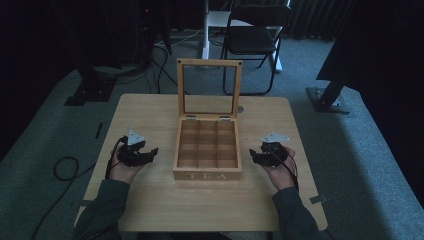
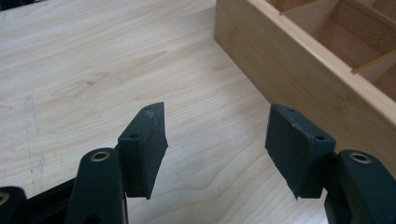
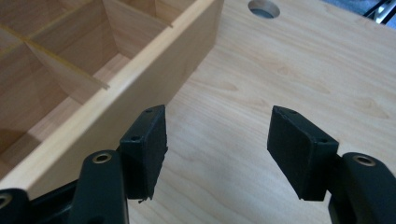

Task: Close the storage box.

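High view shows the open tea box [image 1: 207, 150] at the middle of the counter [image 1: 150, 115], lid upright. Left hand-held gripper [image 1: 150, 152] and right hand-held gripper [image 1: 255, 156] flank it, both spread wide, gripping nothing.

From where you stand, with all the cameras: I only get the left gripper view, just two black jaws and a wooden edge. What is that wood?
Observer: A box with TEA on its front, sitting mid-table.
Operator: Is it closed?
Observer: No, its glass-paned lid stands upright at the back.
Operator: Anything inside?
Observer: The compartments look empty.
Operator: Where is the other gripper?
Observer: The right gripper sits on the box's opposite side, jaws open with nothing between them.
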`<act>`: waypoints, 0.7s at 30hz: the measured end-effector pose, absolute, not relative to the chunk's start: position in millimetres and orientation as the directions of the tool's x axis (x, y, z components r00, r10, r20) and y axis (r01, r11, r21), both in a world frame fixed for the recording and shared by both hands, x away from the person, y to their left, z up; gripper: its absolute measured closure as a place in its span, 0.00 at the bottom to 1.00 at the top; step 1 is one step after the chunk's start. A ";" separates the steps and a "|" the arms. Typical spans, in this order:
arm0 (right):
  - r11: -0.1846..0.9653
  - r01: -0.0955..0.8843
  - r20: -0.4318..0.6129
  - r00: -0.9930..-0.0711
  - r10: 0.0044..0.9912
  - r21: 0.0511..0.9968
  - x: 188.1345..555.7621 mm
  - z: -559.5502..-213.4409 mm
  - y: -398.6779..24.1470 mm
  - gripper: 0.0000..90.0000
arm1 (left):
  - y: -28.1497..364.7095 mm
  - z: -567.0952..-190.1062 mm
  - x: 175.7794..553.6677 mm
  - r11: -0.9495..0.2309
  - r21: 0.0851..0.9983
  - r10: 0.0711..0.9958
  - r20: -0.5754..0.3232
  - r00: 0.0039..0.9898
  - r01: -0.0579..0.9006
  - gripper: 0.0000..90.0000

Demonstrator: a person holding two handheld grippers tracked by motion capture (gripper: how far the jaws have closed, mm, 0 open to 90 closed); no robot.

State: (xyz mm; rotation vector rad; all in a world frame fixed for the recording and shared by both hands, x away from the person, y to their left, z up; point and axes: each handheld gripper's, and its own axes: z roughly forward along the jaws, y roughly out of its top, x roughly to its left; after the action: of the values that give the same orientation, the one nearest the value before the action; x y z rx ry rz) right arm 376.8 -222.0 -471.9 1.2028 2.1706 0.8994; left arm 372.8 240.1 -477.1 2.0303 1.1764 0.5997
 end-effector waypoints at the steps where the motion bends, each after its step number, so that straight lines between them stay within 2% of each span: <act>1: 0.393 0.538 -0.106 -0.486 0.867 0.746 377.6 -471.0 -221.0 0.41 | 239.6 -476.1 373.4 -0.339 0.764 0.876 0.044 0.480 0.548 0.43; 21: 0.409 0.506 -0.137 -0.491 0.861 0.759 397.4 -455.4 -209.5 0.43 | 227.8 -452.9 391.9 -0.363 0.788 0.859 0.076 0.507 0.497 0.43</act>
State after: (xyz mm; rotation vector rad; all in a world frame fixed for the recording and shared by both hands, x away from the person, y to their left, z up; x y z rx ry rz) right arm 397.4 -209.5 -455.4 1.1590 2.1508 0.9012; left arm 391.9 227.8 -452.9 2.0253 1.1065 0.6369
